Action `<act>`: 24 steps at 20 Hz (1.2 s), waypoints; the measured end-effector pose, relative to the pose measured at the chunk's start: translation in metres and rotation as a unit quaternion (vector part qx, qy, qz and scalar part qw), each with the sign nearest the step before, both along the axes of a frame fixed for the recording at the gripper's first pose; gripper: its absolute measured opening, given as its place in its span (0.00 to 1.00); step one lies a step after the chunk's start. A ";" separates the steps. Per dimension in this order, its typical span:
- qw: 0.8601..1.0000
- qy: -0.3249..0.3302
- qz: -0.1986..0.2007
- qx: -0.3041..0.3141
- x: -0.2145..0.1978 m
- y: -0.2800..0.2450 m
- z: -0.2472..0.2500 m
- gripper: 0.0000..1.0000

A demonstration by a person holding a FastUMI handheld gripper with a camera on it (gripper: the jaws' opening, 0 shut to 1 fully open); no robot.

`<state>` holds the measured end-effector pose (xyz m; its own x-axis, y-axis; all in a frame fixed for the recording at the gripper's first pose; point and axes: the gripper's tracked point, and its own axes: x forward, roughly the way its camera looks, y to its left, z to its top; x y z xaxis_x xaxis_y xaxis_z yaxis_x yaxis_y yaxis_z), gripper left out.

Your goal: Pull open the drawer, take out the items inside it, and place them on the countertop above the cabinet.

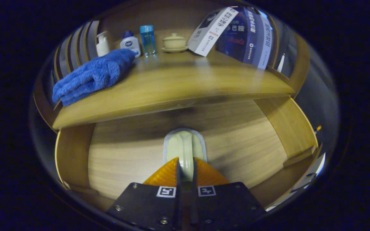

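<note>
Blue fluffy towel (93, 75), pale green handle (185, 149), cream lidded cup (174, 42), clear blue bottle (147, 40) (all on light wood-grain counter (185, 85))

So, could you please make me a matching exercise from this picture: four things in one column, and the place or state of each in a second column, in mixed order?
Things:
1. blue towel
2. drawer handle
3. lidded cup
4. books

Places or states:
A. leaning at the countertop's right end
B. gripped between the fingers of the tool
C. folded at the countertop's left end
D. standing on a saucer, beside the blue bottle

Pairs: 1-C, 2-B, 3-D, 4-A
</note>
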<state>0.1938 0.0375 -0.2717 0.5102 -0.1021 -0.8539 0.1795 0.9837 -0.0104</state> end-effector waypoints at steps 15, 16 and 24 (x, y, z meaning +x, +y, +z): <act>0.996 -0.074 -0.007 -0.048 -0.023 -0.008 0.093 0.11; 0.995 -0.082 -0.008 -0.054 -0.024 -0.009 0.102 0.11; 0.985 -0.143 -0.016 -0.092 -0.024 -0.015 0.173 0.11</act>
